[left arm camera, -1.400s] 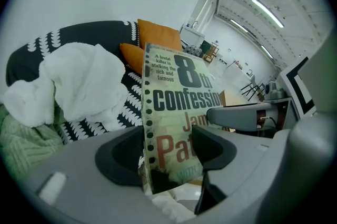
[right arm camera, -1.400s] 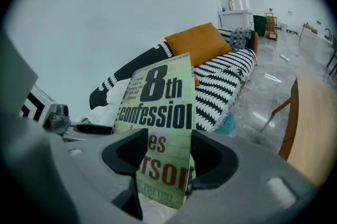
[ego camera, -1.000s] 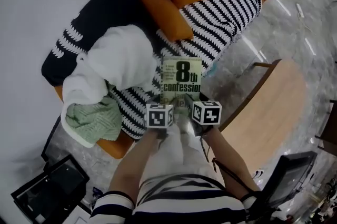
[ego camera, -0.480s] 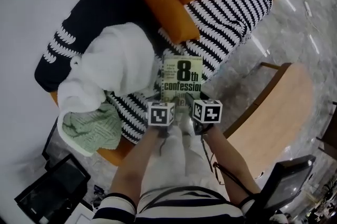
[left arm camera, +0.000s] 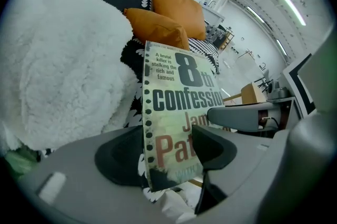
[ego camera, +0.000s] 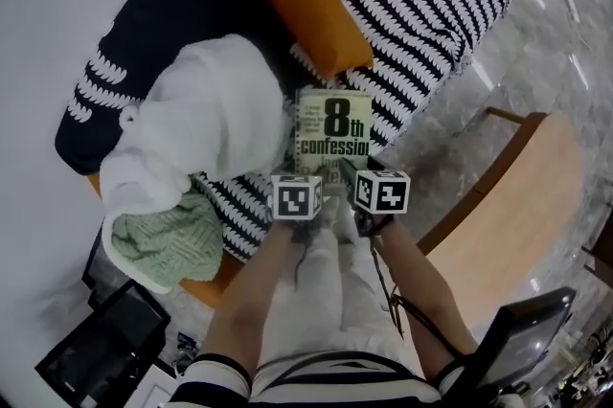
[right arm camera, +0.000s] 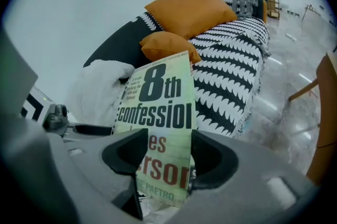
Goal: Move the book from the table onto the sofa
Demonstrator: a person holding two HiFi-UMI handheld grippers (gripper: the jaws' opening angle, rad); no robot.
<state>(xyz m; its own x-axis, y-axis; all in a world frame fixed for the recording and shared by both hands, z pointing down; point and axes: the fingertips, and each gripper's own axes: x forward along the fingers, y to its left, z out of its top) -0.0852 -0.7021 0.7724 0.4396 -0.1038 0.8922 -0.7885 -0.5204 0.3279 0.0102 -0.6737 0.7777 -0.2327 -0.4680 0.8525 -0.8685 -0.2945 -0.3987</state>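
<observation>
Green book (ego camera: 332, 124), near edge clamped (L gripper (left arm camera: 168, 154), R gripper (right arm camera: 164, 157)), above sofa (ego camera: 421, 13) front.

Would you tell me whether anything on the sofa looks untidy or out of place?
The white fluffy blanket lies heaped on the sofa, and the green knitted throw beside it seems to slump over the sofa's end. Nothing looks spilled or damaged.

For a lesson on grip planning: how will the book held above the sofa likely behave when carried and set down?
The book seems fairly stiff: held only near its bottom edge by the left gripper and right gripper, its cover shows no sag. Needing both hints at some weight. Laid on the soft sofa, it should rest flat.
</observation>
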